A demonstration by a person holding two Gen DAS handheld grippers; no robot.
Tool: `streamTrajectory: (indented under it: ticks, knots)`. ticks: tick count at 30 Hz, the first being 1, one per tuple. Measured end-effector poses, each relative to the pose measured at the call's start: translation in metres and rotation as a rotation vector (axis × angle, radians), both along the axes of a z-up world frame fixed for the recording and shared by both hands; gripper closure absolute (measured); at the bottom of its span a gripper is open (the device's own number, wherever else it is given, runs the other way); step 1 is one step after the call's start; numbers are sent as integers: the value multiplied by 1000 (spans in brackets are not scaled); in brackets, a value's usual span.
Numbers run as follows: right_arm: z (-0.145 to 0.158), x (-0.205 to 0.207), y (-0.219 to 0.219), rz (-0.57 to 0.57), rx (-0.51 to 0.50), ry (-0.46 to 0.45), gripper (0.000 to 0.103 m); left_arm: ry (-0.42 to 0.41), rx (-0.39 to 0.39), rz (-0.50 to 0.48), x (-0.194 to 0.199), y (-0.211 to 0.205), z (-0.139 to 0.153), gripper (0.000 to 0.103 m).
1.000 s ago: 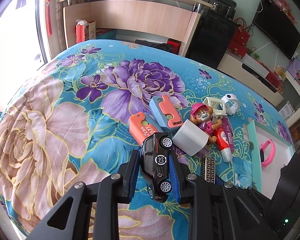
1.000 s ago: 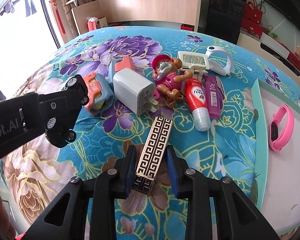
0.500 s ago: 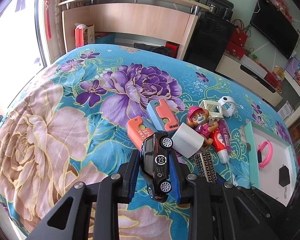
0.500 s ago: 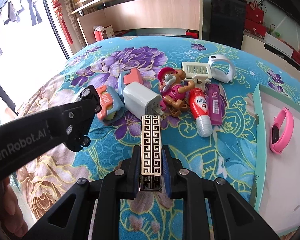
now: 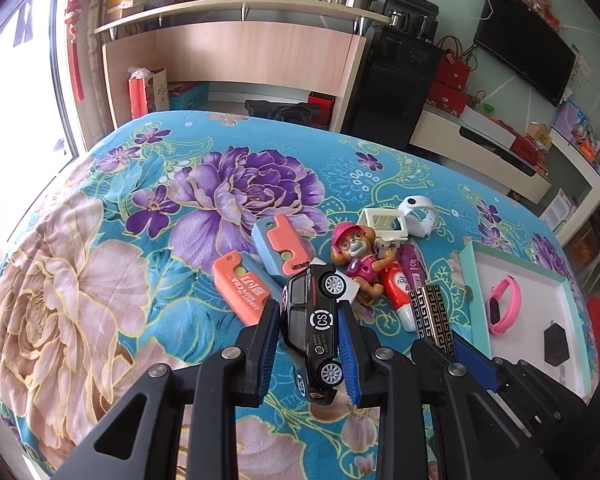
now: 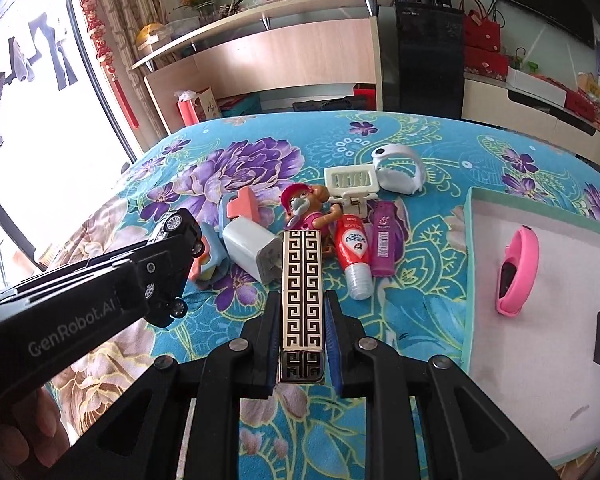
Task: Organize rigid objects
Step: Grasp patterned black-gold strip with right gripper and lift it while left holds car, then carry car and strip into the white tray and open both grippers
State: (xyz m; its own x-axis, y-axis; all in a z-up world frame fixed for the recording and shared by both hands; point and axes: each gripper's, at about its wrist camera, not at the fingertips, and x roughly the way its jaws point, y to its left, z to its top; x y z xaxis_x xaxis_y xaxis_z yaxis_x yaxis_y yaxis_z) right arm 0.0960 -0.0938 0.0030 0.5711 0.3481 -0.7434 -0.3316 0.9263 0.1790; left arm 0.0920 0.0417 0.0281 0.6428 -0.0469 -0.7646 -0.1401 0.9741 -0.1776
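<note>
Above the flowered bed (image 5: pixel 100 240), the left claw (image 5: pixel 308 344) clamps a black toy car (image 5: pixel 314 332) between its pads, while the right claw (image 6: pixel 302 344) is closed on a gold-patterned lighter (image 6: pixel 302 292) standing lengthwise between its fingers.

The bed (image 6: pixel 420 148) is covered with a turquoise blanket (image 5: pixel 100 280) that has big purple and beige flowers. A group of small things lies on it near the middle. There are two orange and blue cases (image 5: pixel 244 292), and a white charger plug (image 6: pixel 252 252) lies just beside them. To the right lies a toy dog in pink clothes (image 6: pixel 306 208), then a red tube (image 6: pixel 354 252) and a purple tube (image 6: pixel 384 240) side by side. Farther away are a white plastic clip (image 6: pixel 352 180) and a white wristband (image 6: pixel 400 172). At the right edge lies a shallow box with a green rim (image 6: pixel 466 280), and a pink wristband (image 6: pixel 518 272) is inside it.
</note>
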Motion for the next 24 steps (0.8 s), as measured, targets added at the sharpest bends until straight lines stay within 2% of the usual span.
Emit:
streamTrajectory:
  ticks: [4,10,24]
  knots:
    - [13,0,-24,-57,17,-31,82,-42,-25,-71,1,-21,12,72]
    - [26,1,-69,-167,-11,-63,82,-58,4,-151,7,-57,19,72]
    - [21,3,-168,-393,-21,-18,82,-55,68,-339,10,-140,14,73]
